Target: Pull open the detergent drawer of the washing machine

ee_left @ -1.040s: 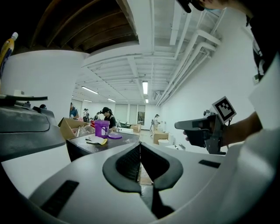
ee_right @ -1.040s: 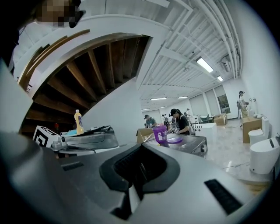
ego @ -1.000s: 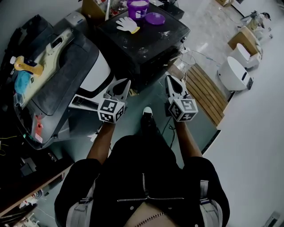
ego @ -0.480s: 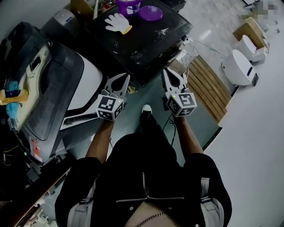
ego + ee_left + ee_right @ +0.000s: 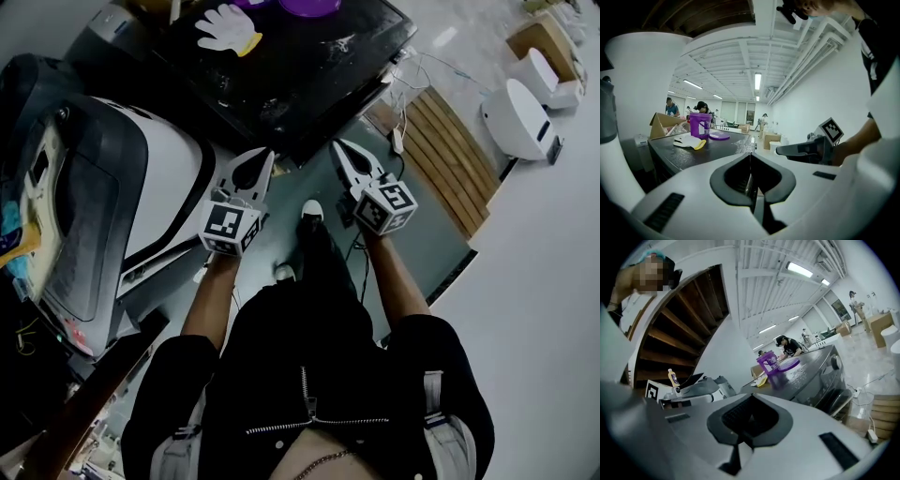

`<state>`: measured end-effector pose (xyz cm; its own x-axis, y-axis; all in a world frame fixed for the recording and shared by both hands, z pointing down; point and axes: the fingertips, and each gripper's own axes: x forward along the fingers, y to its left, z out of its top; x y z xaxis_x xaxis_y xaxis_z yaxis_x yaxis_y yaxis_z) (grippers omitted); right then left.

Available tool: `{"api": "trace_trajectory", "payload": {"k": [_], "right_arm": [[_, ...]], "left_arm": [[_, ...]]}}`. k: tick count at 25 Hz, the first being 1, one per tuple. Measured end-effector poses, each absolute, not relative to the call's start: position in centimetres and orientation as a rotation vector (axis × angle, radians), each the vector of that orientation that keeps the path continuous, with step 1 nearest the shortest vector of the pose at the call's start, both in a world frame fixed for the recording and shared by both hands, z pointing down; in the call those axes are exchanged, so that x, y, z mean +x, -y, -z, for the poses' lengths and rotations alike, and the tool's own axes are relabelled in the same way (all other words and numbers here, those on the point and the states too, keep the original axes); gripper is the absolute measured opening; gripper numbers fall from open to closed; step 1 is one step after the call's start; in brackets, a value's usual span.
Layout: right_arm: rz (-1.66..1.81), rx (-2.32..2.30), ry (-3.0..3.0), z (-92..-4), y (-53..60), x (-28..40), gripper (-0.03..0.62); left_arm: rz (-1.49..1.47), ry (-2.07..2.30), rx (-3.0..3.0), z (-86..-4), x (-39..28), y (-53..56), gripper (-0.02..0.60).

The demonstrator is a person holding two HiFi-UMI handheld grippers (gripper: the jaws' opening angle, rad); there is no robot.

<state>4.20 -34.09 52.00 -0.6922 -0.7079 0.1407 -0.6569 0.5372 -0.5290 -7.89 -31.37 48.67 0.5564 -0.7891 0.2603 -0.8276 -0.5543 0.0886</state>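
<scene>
Left gripper (image 5: 265, 156), right gripper (image 5: 338, 146) — near washing machine (image 5: 319, 75) edge

L tongs (image 5: 262, 157) & R tongs (image 5: 341, 150) both closed, empty, arms fwd.

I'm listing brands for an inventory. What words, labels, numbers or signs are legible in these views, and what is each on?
No text reads clearly in any view.
White label on the purple plastic bucket: too small to read.
Label on the small yellow bottle: too small to read.
Black-and-white square markers on the left gripper and right gripper: patterns only, no letters or digits.
</scene>
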Motion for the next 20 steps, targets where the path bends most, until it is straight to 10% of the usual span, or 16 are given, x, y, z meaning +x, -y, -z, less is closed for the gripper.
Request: {"api": "trace_trajectory", "payload": {"k": [8, 14, 20], "right_arm": [[1.24, -0.805, -2.491, -57.5, 34.8, 2.7, 0.026], [1.4, -0.679, -2.33, -62.3, 37.2, 2.9, 0.234], [1.501, -0.562, -2.294, -66.4, 39.1, 2.3, 0.305]], "left_arm": [[-0.341, 1.384, 2.544, -50.8, -7.0, 32.7, 0.02], [-0.37, 1.424, 2.487, -51.4, -7.8, 32.5, 0.02], [-0.402, 1.474, 2.416, -52.6, -9.1, 31.6, 0.02]]}}
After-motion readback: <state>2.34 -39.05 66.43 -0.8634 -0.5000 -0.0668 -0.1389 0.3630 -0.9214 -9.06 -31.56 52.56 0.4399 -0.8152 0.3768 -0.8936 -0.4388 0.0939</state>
